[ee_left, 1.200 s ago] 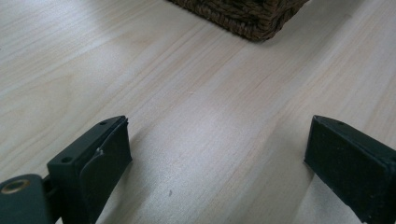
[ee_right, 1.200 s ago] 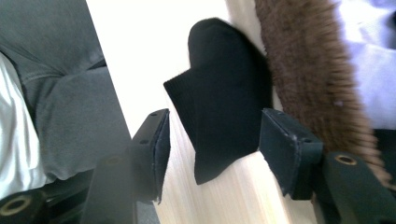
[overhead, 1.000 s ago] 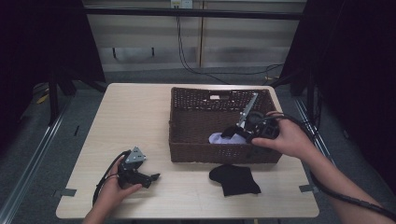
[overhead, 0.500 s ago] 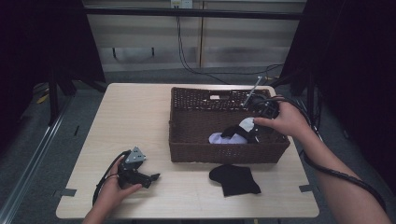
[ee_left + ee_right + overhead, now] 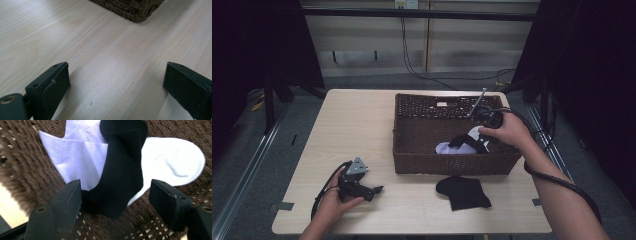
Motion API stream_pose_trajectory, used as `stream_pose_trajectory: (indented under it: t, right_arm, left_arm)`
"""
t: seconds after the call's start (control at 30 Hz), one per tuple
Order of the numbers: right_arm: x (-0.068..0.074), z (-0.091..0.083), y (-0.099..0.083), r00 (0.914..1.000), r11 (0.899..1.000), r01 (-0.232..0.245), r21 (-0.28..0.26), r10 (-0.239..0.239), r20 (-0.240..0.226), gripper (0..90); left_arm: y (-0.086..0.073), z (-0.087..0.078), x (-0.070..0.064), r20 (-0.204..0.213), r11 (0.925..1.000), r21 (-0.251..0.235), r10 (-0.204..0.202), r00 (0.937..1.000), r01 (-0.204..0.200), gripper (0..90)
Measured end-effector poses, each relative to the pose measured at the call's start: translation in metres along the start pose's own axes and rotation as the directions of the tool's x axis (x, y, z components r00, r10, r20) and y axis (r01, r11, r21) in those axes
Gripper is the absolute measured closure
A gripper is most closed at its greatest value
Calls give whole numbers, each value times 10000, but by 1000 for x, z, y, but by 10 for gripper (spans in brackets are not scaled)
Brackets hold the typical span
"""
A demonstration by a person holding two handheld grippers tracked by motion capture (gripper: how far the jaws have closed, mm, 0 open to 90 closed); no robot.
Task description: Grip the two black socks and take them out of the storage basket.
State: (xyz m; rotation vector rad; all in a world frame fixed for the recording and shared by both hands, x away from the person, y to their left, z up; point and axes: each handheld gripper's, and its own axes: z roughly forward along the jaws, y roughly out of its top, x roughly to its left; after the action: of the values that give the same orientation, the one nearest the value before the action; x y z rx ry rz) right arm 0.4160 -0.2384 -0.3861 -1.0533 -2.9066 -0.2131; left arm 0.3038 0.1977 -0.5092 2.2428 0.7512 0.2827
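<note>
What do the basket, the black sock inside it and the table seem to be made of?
The basket looks like dark brown woven wicker or rattan: plaited strands show. The black sock seems a matte knitted fabric, with a ribbed cuff. The table looks like pale wood or laminate, with a smooth grain pattern.

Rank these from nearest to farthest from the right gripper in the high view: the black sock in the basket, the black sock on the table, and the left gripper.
1. Black sock in the basket: just left of the right gripper, inside the basket.
2. Black sock on the table: in front of the basket.
3. Left gripper: at the table's near left.
</note>
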Motion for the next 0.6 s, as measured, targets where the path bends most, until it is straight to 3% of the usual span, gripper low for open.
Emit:
stream_pose_trajectory:
  t: [0.23,0.37,0.4,0.43,0.47,0.53,0.6]
  right_arm:
    - [0,17,9,10000,9999,52,157,-52,-29,390]
    - [-1,25,11,9999,9990,115,430,-113,-55,649]
    - [-1,25,11,9999,9990,115,430,-113,-55,649]
    - [-1,23,11,10000,9991,1,427,0,-26,782]
    - [-1,23,11,10000,9991,1,427,0,-26,782]
    - [-2,13,9,9999,9994,-102,326,104,-42,870]
    - [-3,5,7,10000,9997,-38,230,38,7,884]
  left_arm:
    - [0,0,0,-1,10000,-3,2,10000,-2,61]
    - [0,0,0,-5,10000,0,3,10000,-3,61]
    - [0,0,0,-24,10000,-24,-12,10000,12,61]
    - [0,0,0,-3,10000,12,-12,10000,12,61]
    - [0,0,0,-3,10000,12,-12,10000,12,61]
    - [0,0,0,-3,10000,8,-11,10000,11,60]
    - [0,0,0,8,10000,22,46,10000,-46,60]
